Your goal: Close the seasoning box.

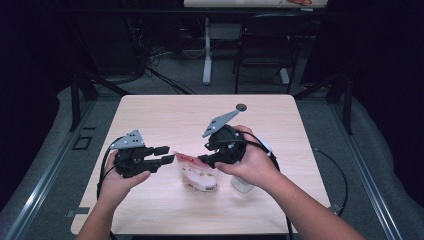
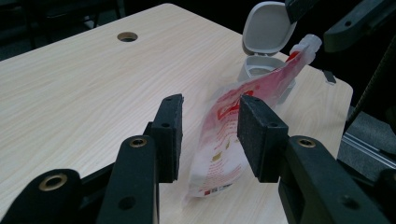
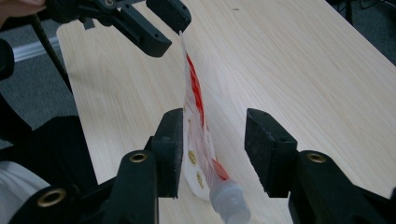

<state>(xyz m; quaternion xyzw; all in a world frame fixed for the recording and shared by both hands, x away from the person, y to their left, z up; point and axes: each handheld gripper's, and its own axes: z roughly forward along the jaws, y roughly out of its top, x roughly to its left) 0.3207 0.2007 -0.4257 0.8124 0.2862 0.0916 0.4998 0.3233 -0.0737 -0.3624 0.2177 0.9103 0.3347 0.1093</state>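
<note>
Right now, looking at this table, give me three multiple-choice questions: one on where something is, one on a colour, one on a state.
1. Where does the pouch lie?
A. Between the left gripper and right gripper
B. On the floor
C. At the table's far edge

2. What colour is the pouch's print?
A. Blue
B. Red
C. Green

3. How is the lid of the white container?
A. Shut
B. Flipped open
C. Taken off and lying on the table

Answers: 1 A, the high view shows the pouch between both sets of jaws. 2 B, red print shows in the gripper views. 3 B, the hinged lid stands up behind the pouch's spout.
</note>
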